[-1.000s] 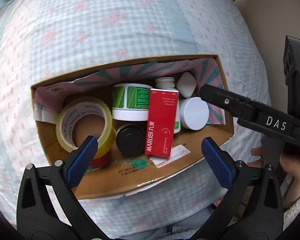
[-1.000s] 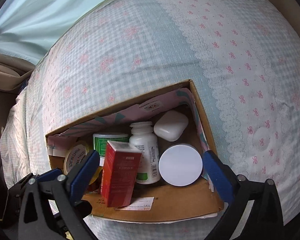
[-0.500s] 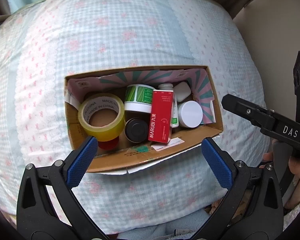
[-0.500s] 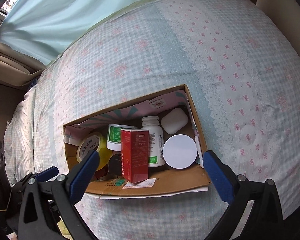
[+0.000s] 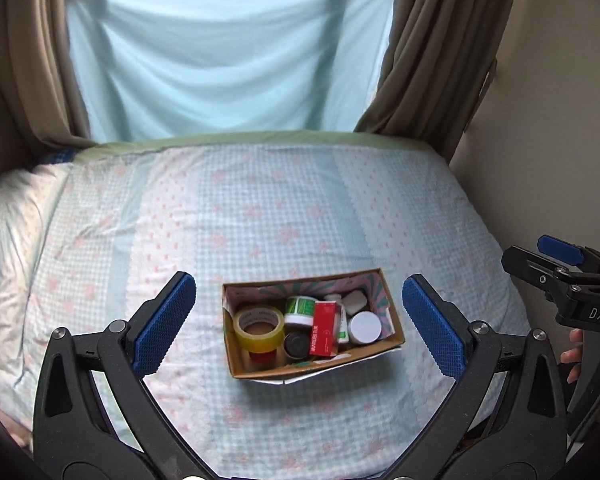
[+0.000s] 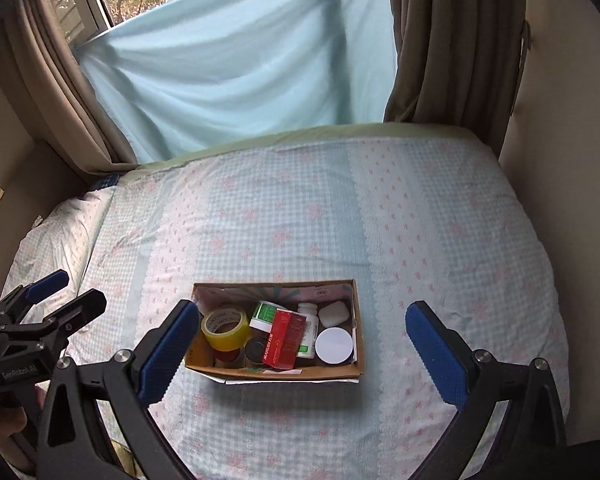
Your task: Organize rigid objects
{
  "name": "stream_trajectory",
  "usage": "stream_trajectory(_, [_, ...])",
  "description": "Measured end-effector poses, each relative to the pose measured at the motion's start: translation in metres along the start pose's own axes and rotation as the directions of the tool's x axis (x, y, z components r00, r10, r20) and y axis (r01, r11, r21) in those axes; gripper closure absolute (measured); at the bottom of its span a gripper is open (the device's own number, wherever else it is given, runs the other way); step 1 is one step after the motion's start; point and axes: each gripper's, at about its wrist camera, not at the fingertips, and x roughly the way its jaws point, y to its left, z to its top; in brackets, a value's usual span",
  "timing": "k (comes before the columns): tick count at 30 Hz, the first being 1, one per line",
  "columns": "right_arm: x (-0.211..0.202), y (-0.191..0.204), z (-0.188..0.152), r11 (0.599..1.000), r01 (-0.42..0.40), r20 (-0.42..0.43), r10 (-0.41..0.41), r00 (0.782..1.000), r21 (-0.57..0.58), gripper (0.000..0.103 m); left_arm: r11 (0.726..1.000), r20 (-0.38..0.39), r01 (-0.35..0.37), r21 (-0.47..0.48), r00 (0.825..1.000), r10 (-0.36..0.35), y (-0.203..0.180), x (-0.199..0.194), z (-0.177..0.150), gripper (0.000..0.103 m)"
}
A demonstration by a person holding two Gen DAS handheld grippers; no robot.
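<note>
A cardboard box (image 5: 300, 368) lies on the bed, holding a yellow tape roll (image 5: 258, 328), a red carton (image 5: 324, 330), a green-labelled jar (image 5: 300, 310), a black-lidded jar (image 5: 295, 345), a white round lid (image 5: 365, 327) and a white case (image 5: 355, 300). My left gripper (image 5: 298, 280) hangs open well above and before the box, nothing between its fingers. My right gripper (image 6: 302, 307) is likewise open and empty, high over the same box (image 6: 280, 372), where the tape roll (image 6: 226, 326) and red carton (image 6: 286, 340) show again. Each gripper appears at the edge of the other's view.
The box rests on a blue-and-pink checked bedsheet (image 5: 260, 220). A pillow (image 5: 12, 216) lies at the left. Brown curtains (image 5: 440, 60) and a pale blue cloth (image 5: 220, 52) hang behind the bed. A wall (image 5: 560, 140) stands along the right side.
Both grippers have drawn back and up from the box, which now looks small and far. The whole bed, curtains and window have come into view. Both stay open.
</note>
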Motion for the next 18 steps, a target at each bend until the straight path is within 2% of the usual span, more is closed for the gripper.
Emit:
stream_trajectory(4, [-0.061, 0.001, 0.006, 0.997, 0.037, 0.126, -0.029, 0.992, -0.065, 0.000, 1.000, 0.145, -0.026, -0.013, 0.989, 0.028, -0.023, -0.061, -0.001, 0.000])
stream_trajectory(7, [-0.090, -0.006, 0.001, 0.994, 0.063, 0.187, -0.045, 0.981, -0.088, 0.000, 0.999, 0.217, -0.045, -0.023, 0.975, 0.049, -0.042, -0.091, -0.006, 0.000])
stream_trajectory(11, [-0.114, -0.027, -0.012, 0.994, 0.077, 0.242, -0.056, 0.969, -0.079, 0.000, 0.995, 0.283, -0.097, -0.018, 0.954, 0.098, -0.069, -0.119, -0.018, 0.000])
stream_trajectory(18, [-0.136, -0.057, -0.033, 0.993, 0.089, 0.297, -0.062, 0.953, -0.079, 0.000, 0.992, 0.340, -0.123, -0.016, 0.932, 0.121, -0.107, -0.135, -0.034, 0.000])
